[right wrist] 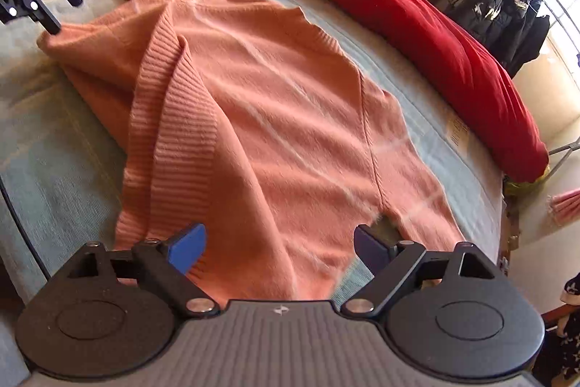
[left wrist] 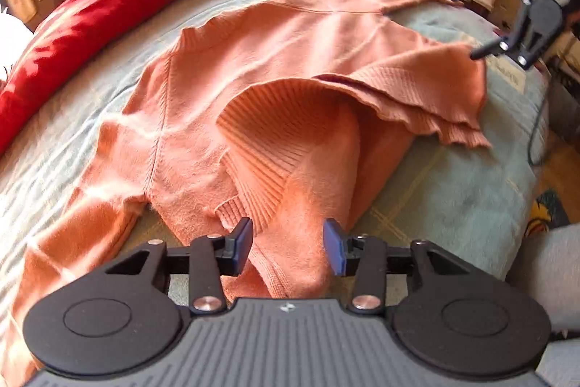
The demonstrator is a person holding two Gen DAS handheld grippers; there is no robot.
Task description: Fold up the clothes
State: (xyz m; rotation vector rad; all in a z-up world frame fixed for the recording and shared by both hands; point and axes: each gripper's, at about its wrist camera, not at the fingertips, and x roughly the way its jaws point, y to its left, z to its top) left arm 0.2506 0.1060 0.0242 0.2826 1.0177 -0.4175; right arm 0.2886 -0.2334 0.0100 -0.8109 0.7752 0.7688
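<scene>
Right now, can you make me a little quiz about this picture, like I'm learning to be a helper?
1. True or false: the left gripper is open, with the orange sweater lying between its fingers.
2. What lies along the far side of the bed, behind the sweater? A) a red duvet B) a blue towel C) a wooden tray
3. Fill in: the ribbed hem of the sweater is folded up over its ____.

Key:
1. True. The right gripper is open too.
2. A, the red duvet.
3. Body: the hem lies turned back on the sweater's own front.
</scene>
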